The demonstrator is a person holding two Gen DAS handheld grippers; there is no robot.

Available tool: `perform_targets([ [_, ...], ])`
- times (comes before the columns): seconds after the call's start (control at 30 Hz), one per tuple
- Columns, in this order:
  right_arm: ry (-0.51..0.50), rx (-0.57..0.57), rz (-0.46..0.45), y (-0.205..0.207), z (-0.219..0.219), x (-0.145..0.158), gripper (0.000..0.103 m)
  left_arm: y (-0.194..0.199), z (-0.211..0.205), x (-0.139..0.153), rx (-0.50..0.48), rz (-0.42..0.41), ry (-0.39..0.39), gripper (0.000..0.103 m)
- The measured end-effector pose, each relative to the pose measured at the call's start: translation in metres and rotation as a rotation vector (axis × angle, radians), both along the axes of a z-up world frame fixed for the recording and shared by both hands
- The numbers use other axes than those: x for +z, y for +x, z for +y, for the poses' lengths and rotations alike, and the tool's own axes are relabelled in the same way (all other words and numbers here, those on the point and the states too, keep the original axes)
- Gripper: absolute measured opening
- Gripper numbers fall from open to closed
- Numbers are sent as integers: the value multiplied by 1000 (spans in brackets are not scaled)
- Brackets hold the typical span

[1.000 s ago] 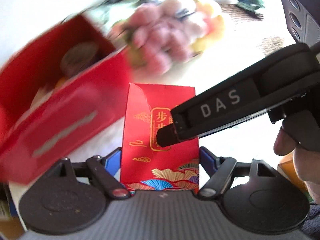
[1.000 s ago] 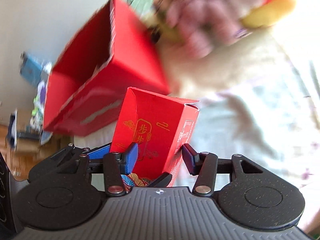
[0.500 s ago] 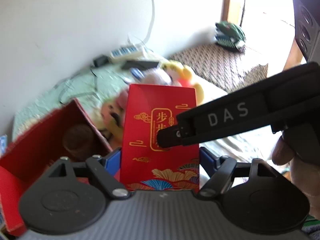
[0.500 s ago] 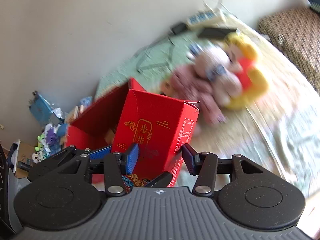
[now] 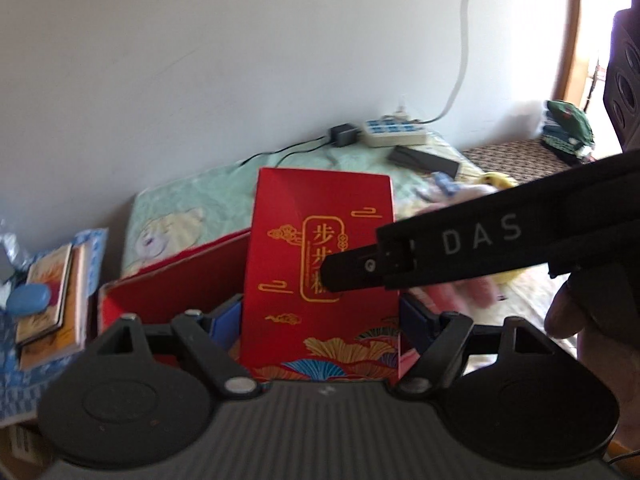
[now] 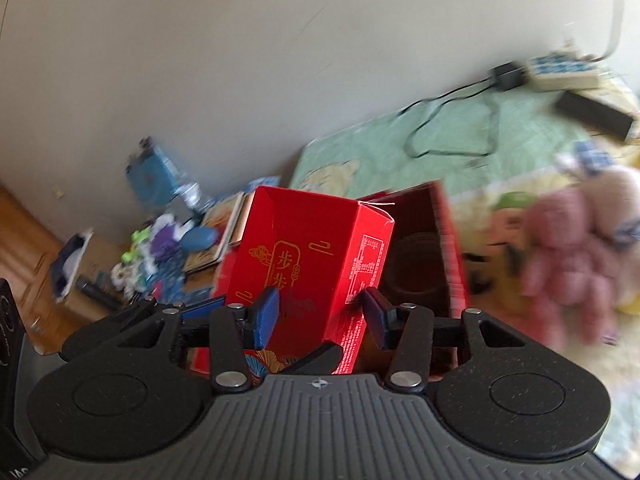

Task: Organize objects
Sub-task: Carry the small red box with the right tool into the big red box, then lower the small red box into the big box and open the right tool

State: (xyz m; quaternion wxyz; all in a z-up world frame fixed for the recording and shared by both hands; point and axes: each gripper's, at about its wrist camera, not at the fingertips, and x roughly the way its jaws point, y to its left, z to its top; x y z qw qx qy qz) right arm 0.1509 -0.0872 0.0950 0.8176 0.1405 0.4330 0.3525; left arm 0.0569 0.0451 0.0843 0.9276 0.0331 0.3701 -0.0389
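Observation:
A small red carton (image 5: 320, 256) with gold characters stands upright between the blue pads of my left gripper (image 5: 320, 320), which is shut on its two sides. My right gripper (image 6: 320, 316) is also shut on the same carton (image 6: 316, 248), close to one vertical corner. In the left wrist view one of its black fingers (image 5: 360, 268) lies across the carton's front face. Behind and below the carton sits a larger open red box (image 5: 168, 292), its mouth facing up. Inside that box (image 6: 450, 240) a dark round object (image 6: 416, 268) shows.
A bed with a green sheet (image 5: 192, 200) carries a power strip (image 5: 394, 132), cables and a pink plush toy (image 6: 576, 256). Books (image 5: 52, 292) and small clutter (image 6: 160, 256) lie at the left. A person's hand (image 5: 568, 312) holds the right gripper. The wall fills the upper views.
Both grippers have swung upward with the carton held the same way. The big red box has slid from upper left to low behind the carton, and the wall has come into view.

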Motion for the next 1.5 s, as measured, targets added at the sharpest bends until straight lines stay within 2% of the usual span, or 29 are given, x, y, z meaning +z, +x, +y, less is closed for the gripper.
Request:
perform_targets([
  [0.27, -39, 184, 17, 20, 75, -37, 49, 7, 66, -33, 130, 76, -35, 79],
  [0.4, -24, 224, 89, 37, 91, -59, 49, 17, 92, -49, 191, 126, -107, 81],
  [0.53, -7, 243, 150, 47, 100, -72, 49, 25, 104, -60, 232, 153, -128, 81],
  [0.8, -72, 313, 227, 61, 126, -95, 47, 38, 108, -87, 305, 238, -87, 81],
  [0.97, -74, 333, 269, 70, 133, -105, 48, 40, 97, -95, 308, 246, 16, 82],
  [1.07, -74, 351, 280, 72, 134, -106, 48, 38, 95, -96, 305, 244, 41, 82],
  [1.27, -84, 297, 266, 73, 127, -107, 48, 35, 94, -96, 297, 249, 96, 85],
  [1.37, -67, 254, 261, 75, 120, -107, 48, 31, 95, -90, 293, 232, 98, 85],
  [1.5, -59, 246, 233, 73, 118, -105, 47, 29, 103, -81, 277, 198, 49, 87],
])
